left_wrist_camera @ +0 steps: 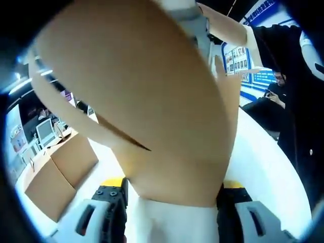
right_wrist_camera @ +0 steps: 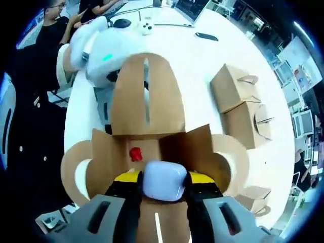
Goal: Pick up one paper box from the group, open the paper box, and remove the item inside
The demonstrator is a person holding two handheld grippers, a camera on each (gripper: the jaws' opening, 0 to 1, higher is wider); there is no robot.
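Your left gripper [left_wrist_camera: 172, 202] opens the left gripper view: its jaws rise either side of the paper box [left_wrist_camera: 152, 101] and look pressed against its brown sides, so you're holding it up off the white table [left_wrist_camera: 273, 167]. On the left, two more boxes [left_wrist_camera: 61, 172] sit side by side on the table. At far right a seated person [left_wrist_camera: 276, 96] looks down at something in hand.

Over to the right gripper view: the held box [right_wrist_camera: 147, 136] has its flaps spread wide, the tall slotted flap standing on the far side. Your right gripper [right_wrist_camera: 162, 195] has its jaws pinched on a pale rounded item [right_wrist_camera: 163, 181] at the box's mouth. A small red thing [right_wrist_camera: 135, 154] shows inside. Spare boxes [right_wrist_camera: 243, 106] wait to the right.

You're on the removal step, I'd say. Next, draw that item straight out while the left keeps the box steady.
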